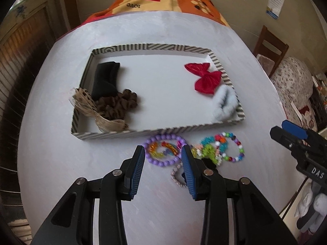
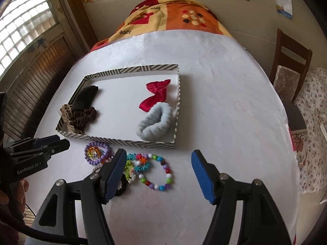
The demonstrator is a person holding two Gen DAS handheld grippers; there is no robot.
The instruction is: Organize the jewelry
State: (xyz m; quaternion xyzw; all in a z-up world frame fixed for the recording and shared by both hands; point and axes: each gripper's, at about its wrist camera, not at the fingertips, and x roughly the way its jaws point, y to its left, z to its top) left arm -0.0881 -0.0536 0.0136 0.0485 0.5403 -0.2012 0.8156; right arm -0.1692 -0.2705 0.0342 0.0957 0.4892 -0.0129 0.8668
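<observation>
A striped tray (image 1: 157, 131) (image 2: 114, 139) on the white table holds a red bow (image 1: 206, 77) (image 2: 155, 96), a pale fluffy scrunchie (image 1: 224, 102) (image 2: 155, 122), brown scrunchies (image 1: 118, 104) (image 2: 83, 116) and a black cloth (image 1: 106, 79). In front of it lie a purple bead bracelet (image 1: 163, 137) (image 2: 96, 161), a multicolour bead bracelet (image 1: 237, 149) (image 2: 157, 173), and bright small pieces (image 1: 210, 149). My left gripper (image 1: 163, 153) is open just above the purple bracelet. My right gripper (image 2: 158, 159) is open over the multicolour bracelet.
A patterned blanket (image 2: 169, 16) covers the far end of the table. A wooden chair (image 2: 290, 65) stands at the right. Window shutters (image 2: 30, 75) are at the left. A black scrunchie (image 2: 122, 187) lies by my right gripper's left finger.
</observation>
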